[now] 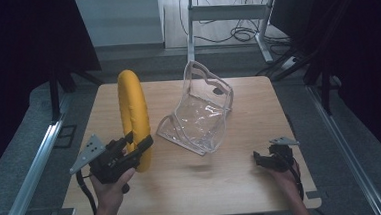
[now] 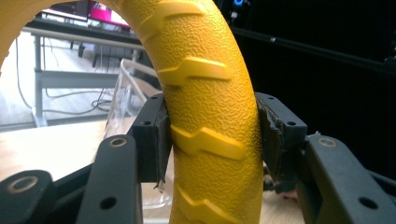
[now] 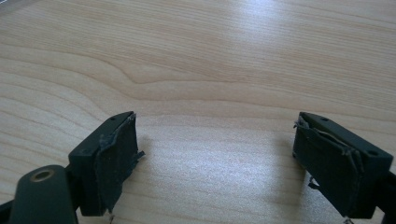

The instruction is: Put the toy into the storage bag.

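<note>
The wooden tabletop (image 1: 233, 180) spreads under me. A clear plastic bag (image 1: 199, 112) lies at its middle. Just left of it stands the yellow ring (image 1: 133, 116), upright, my left gripper (image 1: 133, 147) clamping its lower rim. My right gripper (image 3: 215, 158) rests near the tabletop's right edge, jaws apart, holding nothing.
</note>
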A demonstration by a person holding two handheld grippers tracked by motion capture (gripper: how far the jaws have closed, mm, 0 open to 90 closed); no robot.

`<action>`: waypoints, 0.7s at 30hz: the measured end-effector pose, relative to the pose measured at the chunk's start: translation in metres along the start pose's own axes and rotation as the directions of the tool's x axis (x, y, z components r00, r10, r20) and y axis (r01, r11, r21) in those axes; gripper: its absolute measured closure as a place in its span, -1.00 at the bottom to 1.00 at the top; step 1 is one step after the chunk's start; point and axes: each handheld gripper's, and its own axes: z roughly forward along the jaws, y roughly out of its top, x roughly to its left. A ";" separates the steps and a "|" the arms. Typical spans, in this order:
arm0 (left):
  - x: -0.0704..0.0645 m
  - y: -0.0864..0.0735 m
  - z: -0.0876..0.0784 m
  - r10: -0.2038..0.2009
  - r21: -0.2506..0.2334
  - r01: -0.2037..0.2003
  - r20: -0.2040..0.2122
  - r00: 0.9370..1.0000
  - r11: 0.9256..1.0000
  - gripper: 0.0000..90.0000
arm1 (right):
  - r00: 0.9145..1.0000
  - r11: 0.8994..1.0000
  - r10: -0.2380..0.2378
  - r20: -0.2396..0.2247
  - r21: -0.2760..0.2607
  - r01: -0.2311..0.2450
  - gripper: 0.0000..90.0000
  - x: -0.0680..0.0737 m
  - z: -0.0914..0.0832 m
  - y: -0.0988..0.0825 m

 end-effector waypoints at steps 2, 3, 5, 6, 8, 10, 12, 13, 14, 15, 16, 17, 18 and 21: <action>-0.004 0.003 0.004 0.004 -0.020 -0.004 0.008 1.000 1.000 0.10 | 1.000 1.000 0.000 0.000 0.001 0.000 -0.68 0.000 0.000 0.000; -0.005 0.004 0.005 0.006 -0.023 -0.006 0.011 1.000 1.000 0.10 | 1.000 1.000 0.000 0.000 0.001 0.000 -0.68 0.000 0.000 0.000; -0.007 0.006 0.009 0.008 -0.033 -0.007 0.020 1.000 0.999 0.10 | 1.000 1.000 0.002 0.000 0.001 -0.002 -0.68 0.000 0.000 0.000; -0.009 0.007 0.011 0.007 -0.039 -0.006 0.023 1.000 0.999 0.10 | 1.000 1.000 0.002 0.000 0.002 -0.002 -0.68 0.000 0.000 0.000; -0.010 0.008 0.015 -0.002 -0.048 0.003 0.032 0.999 0.999 0.10 | 1.000 1.000 0.002 0.000 0.002 -0.002 -0.68 0.000 0.000 0.000; -0.011 0.010 0.018 -0.004 -0.057 0.006 0.036 0.999 0.998 0.10 | 1.000 1.000 0.002 0.000 0.001 -0.002 -0.68 0.000 0.000 0.000; -0.012 0.011 0.019 -0.002 -0.060 0.004 0.034 0.999 0.998 0.10 | 1.000 1.000 0.002 0.000 0.001 -0.002 -0.68 0.000 0.000 0.000; -0.012 0.012 0.020 -0.003 -0.067 0.005 0.034 0.999 0.998 0.10 | 1.000 1.000 0.003 -0.001 0.001 -0.003 -0.68 0.000 0.000 0.000; -0.014 0.014 0.022 0.001 -0.076 0.001 0.030 1.000 0.997 0.10 | 1.000 1.000 0.004 -0.001 0.001 -0.004 -0.68 0.000 0.000 0.000; -0.014 0.014 0.022 0.001 -0.076 0.001 0.030 1.000 0.997 0.10 | 1.000 1.000 0.004 -0.001 0.000 -0.004 -0.68 0.000 0.000 0.000; -0.014 0.015 0.022 0.004 -0.077 -0.001 0.029 1.000 0.997 0.10 | 1.000 1.000 0.004 0.000 0.000 -0.004 -0.68 0.000 0.000 0.000; -0.015 0.016 0.023 0.008 -0.080 -0.006 0.027 1.000 0.997 0.10 | 1.000 1.000 0.004 0.000 0.000 -0.004 -0.68 0.000 0.000 0.000; -0.016 0.017 0.024 0.013 -0.082 -0.011 0.024 1.000 0.997 0.10 | 1.000 1.000 0.005 0.000 0.001 -0.005 -0.68 0.000 0.000 0.000; -0.019 0.020 0.027 0.018 -0.087 -0.017 0.018 1.000 0.996 0.10 | 1.000 1.000 0.005 0.001 0.002 -0.005 -0.68 0.000 0.000 0.000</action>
